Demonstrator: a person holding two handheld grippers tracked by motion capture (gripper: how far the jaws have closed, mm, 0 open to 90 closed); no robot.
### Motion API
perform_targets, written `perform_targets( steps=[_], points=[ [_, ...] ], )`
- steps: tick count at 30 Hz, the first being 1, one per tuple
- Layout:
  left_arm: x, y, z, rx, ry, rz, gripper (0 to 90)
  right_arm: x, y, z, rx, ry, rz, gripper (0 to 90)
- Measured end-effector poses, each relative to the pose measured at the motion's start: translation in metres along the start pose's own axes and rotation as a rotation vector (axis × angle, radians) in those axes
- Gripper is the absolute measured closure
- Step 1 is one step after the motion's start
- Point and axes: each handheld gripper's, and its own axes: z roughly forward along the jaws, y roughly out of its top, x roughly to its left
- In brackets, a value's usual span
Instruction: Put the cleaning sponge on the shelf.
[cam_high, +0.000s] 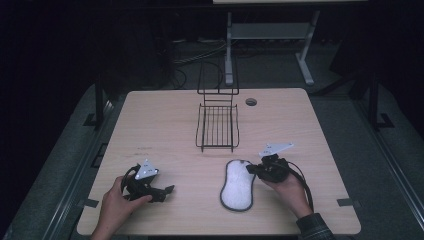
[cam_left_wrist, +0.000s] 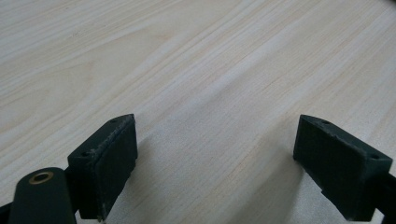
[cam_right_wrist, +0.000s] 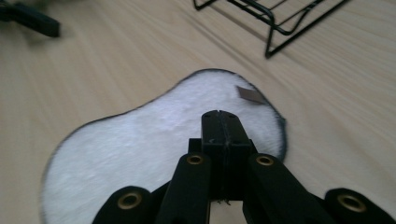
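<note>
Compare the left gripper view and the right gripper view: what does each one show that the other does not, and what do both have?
The left gripper view alone shows the left hand-held gripper, its jaws spread wide with bare wood between them. The right gripper view alone shows the right hand-held gripper with jaws pressed together above a white fluffy pad with a dark edge and a small brown tag, plus the corner of a black wire rack. Both share the light wooden table.
</note>
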Motion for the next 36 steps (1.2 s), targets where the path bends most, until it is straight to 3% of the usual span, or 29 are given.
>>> perform_targets(
  steps=[11,20,28,36],
  points=[
    [0.000,0.000,0.000,0.001,0.001,0.004,12.9,0.035,-0.017,-0.014,-0.009,0.064,-0.018,89.4],
    [0.000,0.000,0.000,0.001,0.001,0.004,12.8,0.056,-0.021,0.000,0.037,0.115,-0.065,89.3],
    [0.000,0.000,0.000,0.001,0.001,0.004,12.9,0.057,-0.023,0.006,0.072,0.123,-0.078,89.3],
    [0.000,0.000,0.000,0.001,0.001,0.004,12.9,0.051,-0.025,0.001,0.081,0.105,-0.054,89.4]
  ],
)
